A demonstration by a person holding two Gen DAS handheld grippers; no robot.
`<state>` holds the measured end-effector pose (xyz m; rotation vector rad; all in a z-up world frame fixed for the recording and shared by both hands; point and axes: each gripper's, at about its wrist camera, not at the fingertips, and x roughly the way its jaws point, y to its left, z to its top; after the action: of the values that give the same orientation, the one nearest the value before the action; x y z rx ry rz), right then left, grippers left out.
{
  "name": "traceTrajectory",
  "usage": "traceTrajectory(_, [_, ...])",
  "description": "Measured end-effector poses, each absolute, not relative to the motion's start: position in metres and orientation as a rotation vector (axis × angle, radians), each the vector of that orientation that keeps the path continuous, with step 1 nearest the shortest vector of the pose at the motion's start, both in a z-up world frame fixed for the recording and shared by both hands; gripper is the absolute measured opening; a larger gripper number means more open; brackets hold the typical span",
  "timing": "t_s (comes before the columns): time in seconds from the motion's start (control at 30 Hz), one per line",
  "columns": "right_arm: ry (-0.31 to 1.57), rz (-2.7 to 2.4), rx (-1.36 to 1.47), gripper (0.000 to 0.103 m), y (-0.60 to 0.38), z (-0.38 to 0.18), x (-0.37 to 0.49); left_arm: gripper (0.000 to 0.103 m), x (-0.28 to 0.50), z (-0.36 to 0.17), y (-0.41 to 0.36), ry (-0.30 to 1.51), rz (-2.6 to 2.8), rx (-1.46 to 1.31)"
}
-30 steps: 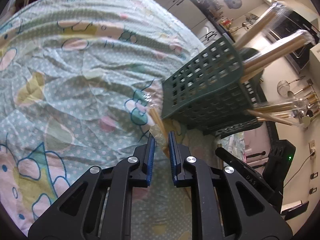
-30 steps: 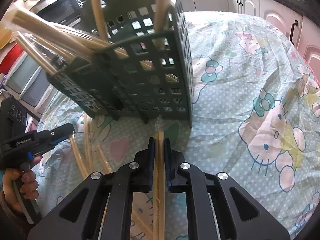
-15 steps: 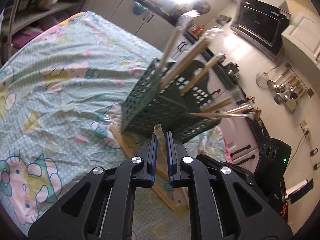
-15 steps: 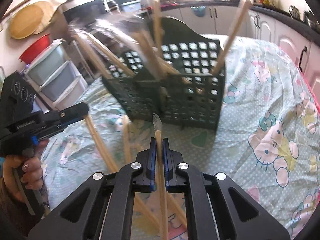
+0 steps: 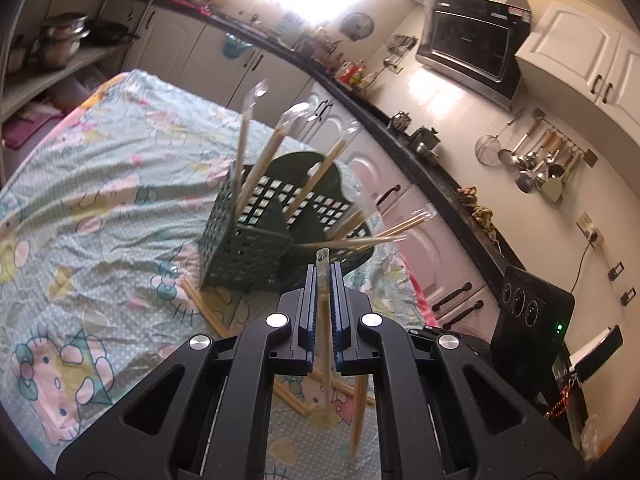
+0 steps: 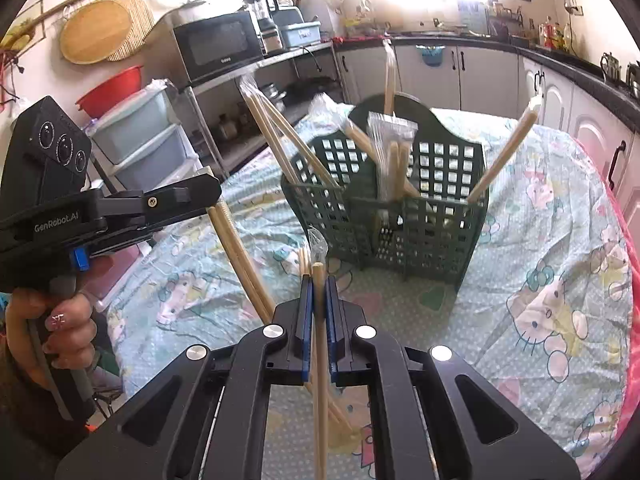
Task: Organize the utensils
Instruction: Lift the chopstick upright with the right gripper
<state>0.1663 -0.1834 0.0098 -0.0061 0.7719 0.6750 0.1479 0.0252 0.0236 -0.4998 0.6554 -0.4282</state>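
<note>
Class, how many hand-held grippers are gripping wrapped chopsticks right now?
2. The left hand-held gripper clamps one wrapped pair; the right hand-held gripper clamps a second pair. Neither is hidden.

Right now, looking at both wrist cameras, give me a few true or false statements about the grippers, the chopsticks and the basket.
1. The right gripper is shut on a wrapped chopstick pair. True.
2. The left gripper is open and empty. False: it is shut on a wrapped pair.
3. The green basket lies on its side. False: it stands upright on the tablecloth.
4. Several wrapped pairs already stand in the basket. True.
5. No chopsticks remain on the cloth. False: loose pairs lie beside the basket.
</note>
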Motion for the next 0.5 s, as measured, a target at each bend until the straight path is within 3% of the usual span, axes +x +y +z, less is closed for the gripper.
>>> traceTrajectory(0.5, [0.647,0.663,0.017,0.006,-0.195,0.045,0.159,0.003,0.131,0.067,0.024,0.534,-0.486,-0.495])
